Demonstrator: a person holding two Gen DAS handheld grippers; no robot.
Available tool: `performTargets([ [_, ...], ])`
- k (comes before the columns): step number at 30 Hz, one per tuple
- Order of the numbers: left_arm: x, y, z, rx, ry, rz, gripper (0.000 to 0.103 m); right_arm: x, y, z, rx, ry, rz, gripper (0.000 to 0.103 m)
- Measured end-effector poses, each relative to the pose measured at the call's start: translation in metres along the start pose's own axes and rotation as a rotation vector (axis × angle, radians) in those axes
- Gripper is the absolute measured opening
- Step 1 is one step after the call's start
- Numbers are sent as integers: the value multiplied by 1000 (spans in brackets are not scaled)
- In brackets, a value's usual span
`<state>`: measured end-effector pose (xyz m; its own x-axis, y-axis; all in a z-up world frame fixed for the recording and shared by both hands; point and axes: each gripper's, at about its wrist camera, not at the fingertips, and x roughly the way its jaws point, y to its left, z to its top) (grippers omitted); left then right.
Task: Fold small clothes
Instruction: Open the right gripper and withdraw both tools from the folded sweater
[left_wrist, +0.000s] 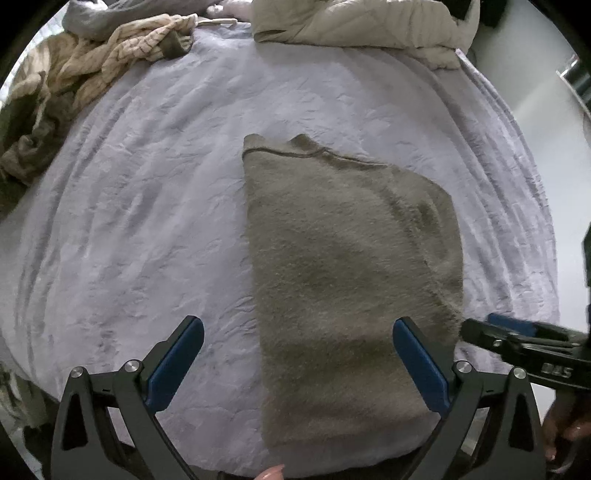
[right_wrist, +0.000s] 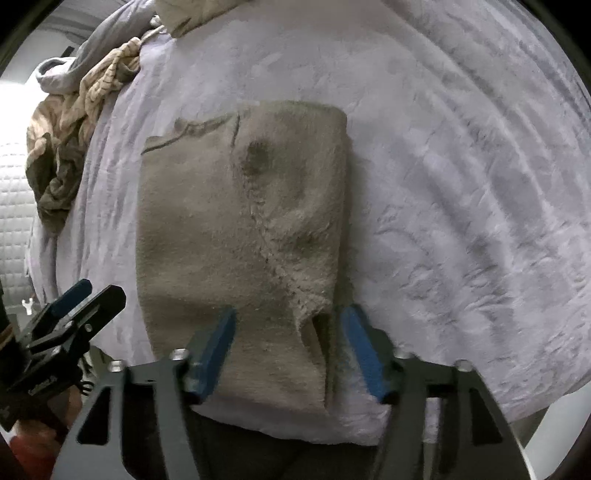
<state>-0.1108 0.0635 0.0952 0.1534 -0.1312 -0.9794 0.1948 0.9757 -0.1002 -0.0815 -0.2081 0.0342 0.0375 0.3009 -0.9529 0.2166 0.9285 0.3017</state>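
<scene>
- Left wrist view: garment (left_wrist: 343, 280), a fuzzy grey-brown piece already folded into a long panel, lies flat on the lavender bed cover (left_wrist: 147, 206), its long axis running straight away from the camera. The left gripper (left_wrist: 297, 350) hangs over the garment's near end with its fingers spread wide and holding nothing; one finger is over bare cover beside the garment's left edge, the other over its right part. The right gripper (left_wrist: 517, 336) shows edge-on just beside the garment's near right corner.
- Left wrist view, farther off: a heap of striped and olive clothes (left_wrist: 74, 85) and a beige quilted piece (left_wrist: 351, 26) lie well beyond the garment's far end.
- Right wrist view: the garment (right_wrist: 240, 229) again runs lengthwise ahead, a stitched seam crossing it diagonally and a layered flap gaping at its near right edge. The right gripper (right_wrist: 288, 347) has its fingers parted and empty, straddling that flap, so it seems the nearer one for lifting the near end toward the far hem.
</scene>
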Motion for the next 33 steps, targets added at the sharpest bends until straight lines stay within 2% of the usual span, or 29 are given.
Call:
performTargets([
  [2,0,-5,0,12,5,31,102,-5,-1,1,-14,-18,-6,77],
  [3,0,-7,-2,75,-23,20,102,-7,-3,1,-15,-21,-4,77],
  [7,3,-16,-9,82,-3,43,102,-11,-16,1,-9,-18,9,77],
  [14,-4,-30,-23,27,10,94,102,-15,-39,8,-24,-10,-1,79],
  [17,-12,-31,-28,2,-2,122,102,-15,-40,8,-40,-19,7,85],
  [20,-19,-29,-31,-23,-5,106,102,-15,-34,7,-69,-9,8,86],
  [23,-22,-26,-34,-4,-22,117,102,-20,-24,0,-87,-29,-2,88],
  [25,-22,-22,-36,10,-26,109,102,-21,-18,-5,-74,-46,-4,102],
  [29,-20,-8,-43,37,-6,86,102,-21,-3,-21,-30,-78,-2,103],
  [33,-29,8,-48,40,-29,100,102,-27,17,-30,-53,-122,-66,103],
])
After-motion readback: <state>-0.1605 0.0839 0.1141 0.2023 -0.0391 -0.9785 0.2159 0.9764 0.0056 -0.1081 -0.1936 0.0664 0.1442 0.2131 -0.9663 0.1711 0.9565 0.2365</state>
